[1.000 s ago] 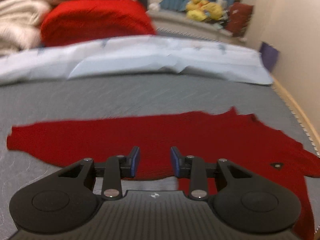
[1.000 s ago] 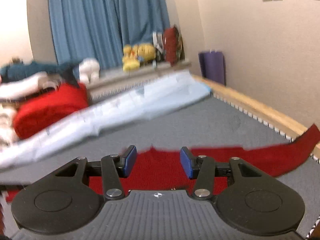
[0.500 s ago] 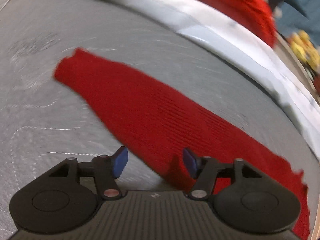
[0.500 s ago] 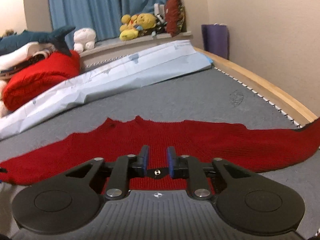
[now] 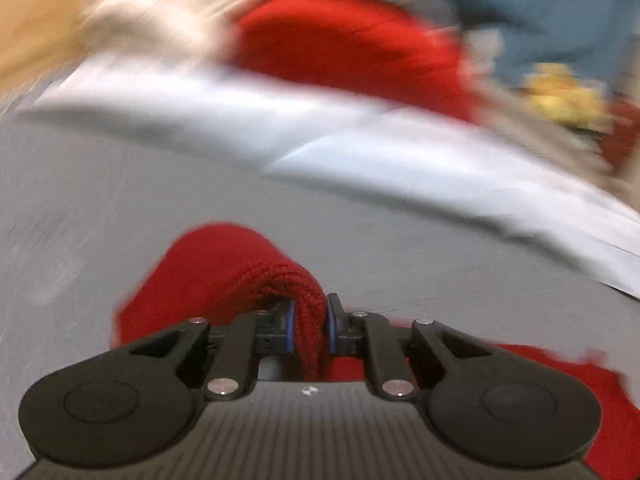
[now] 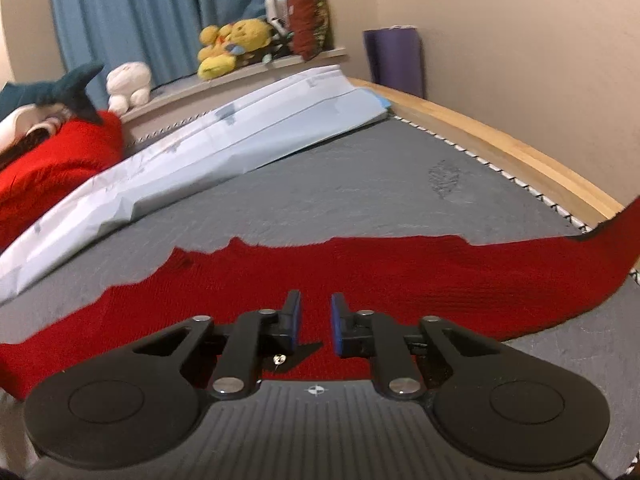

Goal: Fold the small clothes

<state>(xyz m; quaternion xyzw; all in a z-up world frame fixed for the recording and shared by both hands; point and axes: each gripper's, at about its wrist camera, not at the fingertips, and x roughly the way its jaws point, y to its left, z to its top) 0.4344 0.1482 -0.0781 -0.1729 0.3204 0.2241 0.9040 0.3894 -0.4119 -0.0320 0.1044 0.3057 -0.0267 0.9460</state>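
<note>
Left claw (image 5: 310, 322) closing, pads pinching bunched fold of red knit sweater (image 5: 224, 268), sleeve end lifted off grey bed (image 5: 120, 200); view blurred. Right claw (image 6: 315, 322) closing, narrow gap betw blue pads, nothing seen betw them, hovering over one red sweater (image 6: 400, 264) spread flat across bed, one sleeve trailing off rt edge by wooden frame (image 6: 500, 148). Behind: 1 pale blue folded sheet (image 6: 240, 136), 1 red blanket pile (image 6: 52, 164), 1 yellow plush (image 6: 232, 40), 1 white plush (image 6: 128, 84), blue curtain (image 6: 160, 8).
</note>
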